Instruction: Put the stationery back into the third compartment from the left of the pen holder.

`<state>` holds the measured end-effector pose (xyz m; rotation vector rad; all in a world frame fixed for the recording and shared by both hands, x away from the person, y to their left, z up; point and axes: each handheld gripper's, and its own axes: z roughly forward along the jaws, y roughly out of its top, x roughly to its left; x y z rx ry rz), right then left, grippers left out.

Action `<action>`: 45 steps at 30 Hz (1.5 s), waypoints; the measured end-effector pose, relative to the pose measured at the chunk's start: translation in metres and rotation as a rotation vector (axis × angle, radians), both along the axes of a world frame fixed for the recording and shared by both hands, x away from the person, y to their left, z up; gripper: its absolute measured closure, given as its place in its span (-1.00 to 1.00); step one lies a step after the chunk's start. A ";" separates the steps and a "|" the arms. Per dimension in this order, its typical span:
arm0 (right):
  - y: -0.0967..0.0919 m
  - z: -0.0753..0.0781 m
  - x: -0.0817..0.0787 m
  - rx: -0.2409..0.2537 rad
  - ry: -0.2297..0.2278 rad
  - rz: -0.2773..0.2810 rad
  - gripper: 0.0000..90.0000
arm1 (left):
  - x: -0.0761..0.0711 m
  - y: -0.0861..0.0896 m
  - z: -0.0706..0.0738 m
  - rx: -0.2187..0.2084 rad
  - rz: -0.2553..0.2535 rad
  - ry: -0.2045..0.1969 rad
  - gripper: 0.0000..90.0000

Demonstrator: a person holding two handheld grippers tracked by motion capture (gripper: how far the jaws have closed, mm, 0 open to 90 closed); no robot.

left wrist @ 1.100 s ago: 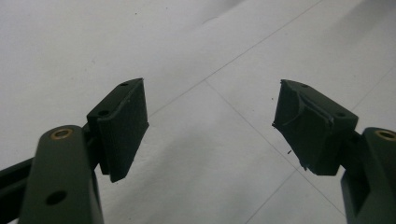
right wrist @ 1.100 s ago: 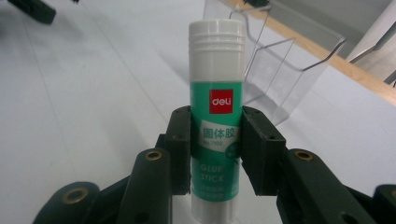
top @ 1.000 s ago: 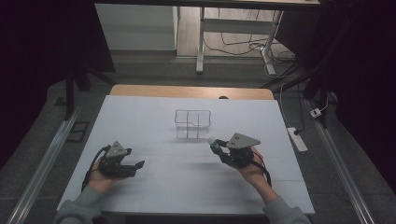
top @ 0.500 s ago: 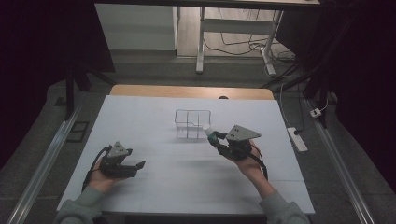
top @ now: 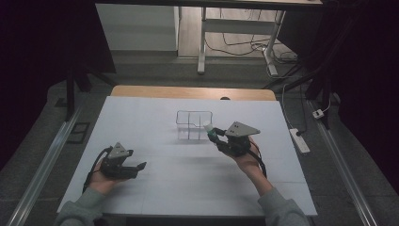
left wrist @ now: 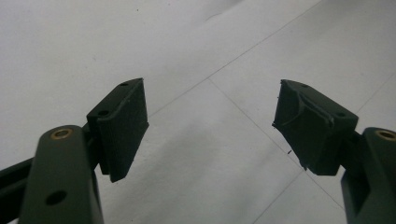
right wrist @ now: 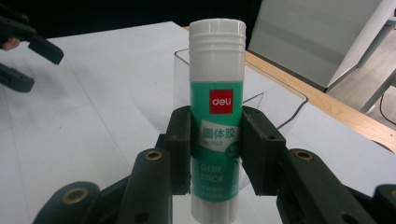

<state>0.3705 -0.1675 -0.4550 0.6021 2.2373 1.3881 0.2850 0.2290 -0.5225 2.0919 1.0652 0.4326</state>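
A green and white glue stick point(right wrist: 217, 116) stands upright between the jaws of my right gripper point(right wrist: 215, 149), which is shut on its body. In the high view that right gripper point(top: 214, 135) holds the glue stick point(top: 208, 128) just off the right side of a clear plastic holder point(top: 192, 123) with compartments at mid table. My left gripper point(top: 139, 168) rests low at the front left of the white table, open. Its black pads point(left wrist: 122, 122) stand wide apart over bare white surface, nothing between them.
The white table top point(top: 155, 108) has a wooden strip point(top: 188, 92) along its far edge. A power strip point(top: 299, 140) lies on the floor right of the table. Metal rails run along both sides. The left gripper point(right wrist: 28, 44) shows at the upper left of the right gripper view.
My right gripper has carried the glue stick away from me and a little up, toward the clear holder. The left gripper has stayed put.
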 end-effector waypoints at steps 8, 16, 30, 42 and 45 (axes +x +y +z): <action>0.008 0.008 0.008 0.026 -0.018 0.004 0.45 | 0.000 -0.002 0.000 0.005 -0.009 0.005 -0.44; 0.018 0.013 0.025 0.062 -0.014 0.001 0.45 | 0.000 -0.001 0.000 0.005 -0.011 0.005 -0.44; 0.036 0.000 0.066 0.103 0.017 -0.049 0.45 | 0.000 -0.001 -0.002 0.011 -0.023 0.011 -0.44; 0.035 0.001 0.075 0.134 0.008 -0.063 0.45 | 0.001 -0.002 -0.002 0.017 -0.025 0.015 -0.44; 0.035 -0.001 0.078 0.131 0.019 -0.074 0.45 | 0.001 -0.002 -0.003 0.018 -0.026 0.016 -0.44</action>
